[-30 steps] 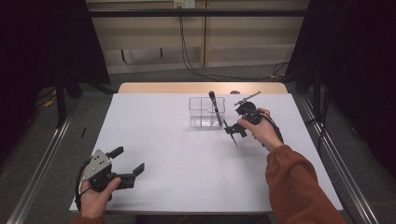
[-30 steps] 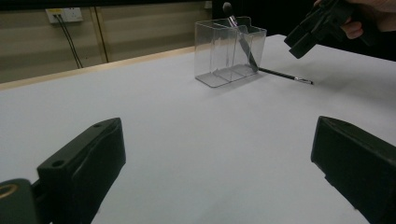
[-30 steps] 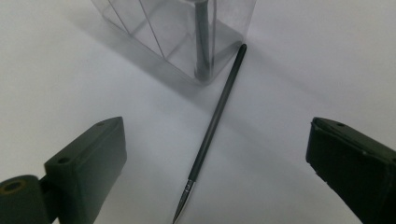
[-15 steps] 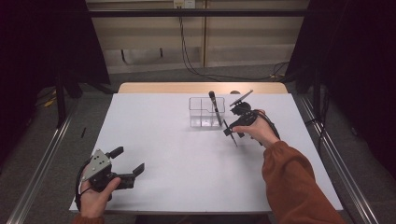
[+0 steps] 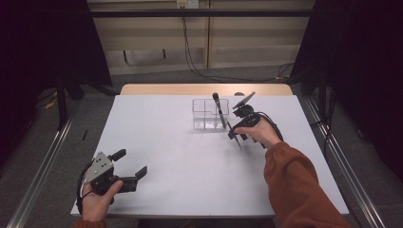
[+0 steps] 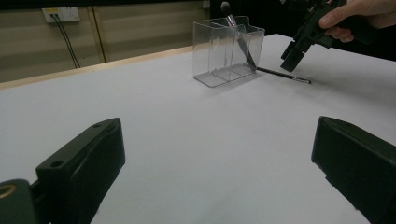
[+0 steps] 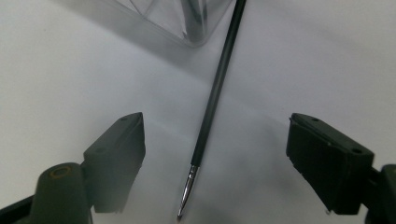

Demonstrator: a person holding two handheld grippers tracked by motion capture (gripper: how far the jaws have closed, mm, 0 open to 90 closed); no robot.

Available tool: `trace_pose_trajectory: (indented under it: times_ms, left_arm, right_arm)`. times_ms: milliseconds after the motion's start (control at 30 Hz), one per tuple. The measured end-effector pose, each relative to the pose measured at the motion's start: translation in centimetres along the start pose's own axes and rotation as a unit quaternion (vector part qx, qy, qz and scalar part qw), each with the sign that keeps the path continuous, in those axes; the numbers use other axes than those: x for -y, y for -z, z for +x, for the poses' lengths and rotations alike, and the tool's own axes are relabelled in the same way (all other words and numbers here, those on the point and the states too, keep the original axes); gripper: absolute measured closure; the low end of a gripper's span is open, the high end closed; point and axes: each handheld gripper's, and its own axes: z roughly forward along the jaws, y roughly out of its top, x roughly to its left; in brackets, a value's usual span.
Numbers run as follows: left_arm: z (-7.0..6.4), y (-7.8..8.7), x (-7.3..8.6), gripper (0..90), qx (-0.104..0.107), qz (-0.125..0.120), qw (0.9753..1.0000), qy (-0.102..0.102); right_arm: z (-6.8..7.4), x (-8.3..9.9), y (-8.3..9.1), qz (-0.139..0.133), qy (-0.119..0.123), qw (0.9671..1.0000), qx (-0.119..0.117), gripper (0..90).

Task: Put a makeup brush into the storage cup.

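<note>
Brush lies on the table between the right gripper's spread jaws.

Right hand-held gripper now nearer the clear organiser, jaws apart over the thin brush.

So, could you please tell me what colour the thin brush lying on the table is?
Black handle, silver tip; right gripper view.

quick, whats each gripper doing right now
Left gripper: open, holding nothing, low over the table.
Right gripper: open, holding nothing, jaws either side of the thin brush lying beside the clear organizer.
</note>
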Motion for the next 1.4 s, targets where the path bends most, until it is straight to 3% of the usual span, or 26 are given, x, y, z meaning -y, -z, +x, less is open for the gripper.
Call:
trace_pose_trajectory:
  times_ms: [267, 767, 1100, 1400]
  left_arm:
    - [0.0, 0.0, 0.0, 2.7, 0.0, 0.001, 1.0, -0.001]
    - [0.0, -0.1, 0.0, 2.7, 0.001, 0.002, 1.0, -0.002]
    - [0.0, 0.0, 0.0, 2.7, 0.002, 0.0, 1.0, -0.002]
    - [0.0, 0.0, 0.0, 2.7, 0.002, 0.0, 1.0, -0.003]
  right_arm:
    - [0.0, 0.0, -0.7, 0.025, -0.018, 0.9995, -0.005, 34.4]
    - [0.3, -0.3, -1.0, 0.045, -0.042, 0.9979, 0.017, 54.1]
    - [0.8, -0.9, -1.2, 0.07, -0.052, 0.9949, 0.052, 61.6]
    - [0.9, -1.1, -1.2, 0.078, -0.064, 0.9931, 0.061, 65.4]
